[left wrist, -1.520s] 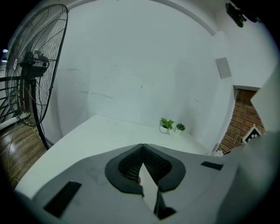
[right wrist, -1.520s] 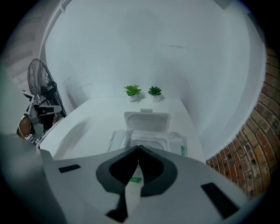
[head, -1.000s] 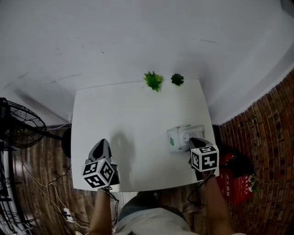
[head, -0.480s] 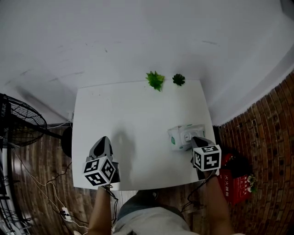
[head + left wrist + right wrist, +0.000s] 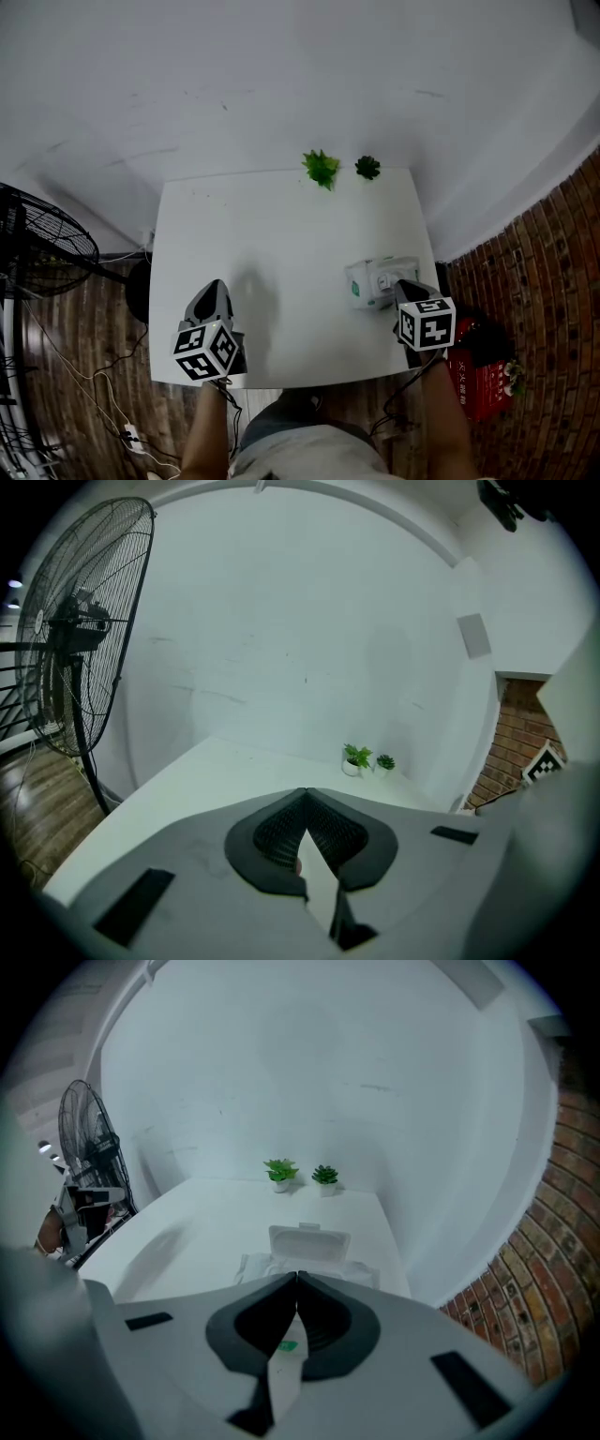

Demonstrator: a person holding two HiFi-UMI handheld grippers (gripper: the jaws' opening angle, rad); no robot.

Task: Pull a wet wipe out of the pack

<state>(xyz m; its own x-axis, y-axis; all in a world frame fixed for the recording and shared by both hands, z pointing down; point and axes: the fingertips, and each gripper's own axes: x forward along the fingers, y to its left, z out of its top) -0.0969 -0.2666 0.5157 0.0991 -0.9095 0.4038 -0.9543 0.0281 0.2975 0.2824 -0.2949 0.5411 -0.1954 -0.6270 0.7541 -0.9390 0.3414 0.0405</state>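
Observation:
The wet wipe pack (image 5: 373, 280) is white with a green mark and lies near the table's right edge. In the right gripper view the pack (image 5: 330, 1269) sits just beyond the jaw tips, its white lid (image 5: 309, 1240) flipped up at the far side. My right gripper (image 5: 399, 285) hangs over the pack's near right end; the right gripper (image 5: 298, 1278) has its jaws shut, and no wipe shows between them. My left gripper (image 5: 210, 287) is over the table's front left, far from the pack. Seen in its own view, the left gripper (image 5: 305, 792) is shut and holds nothing.
The white table (image 5: 272, 234) carries two small potted plants (image 5: 322, 169) (image 5: 367, 167) at its far edge. A standing fan (image 5: 42, 253) is on the floor at left, and a red crate (image 5: 480, 373) at right. A white wall is behind.
The head view has drifted slightly, shifting everything a little right and down. Both grippers and the pack keep about the same places on the table.

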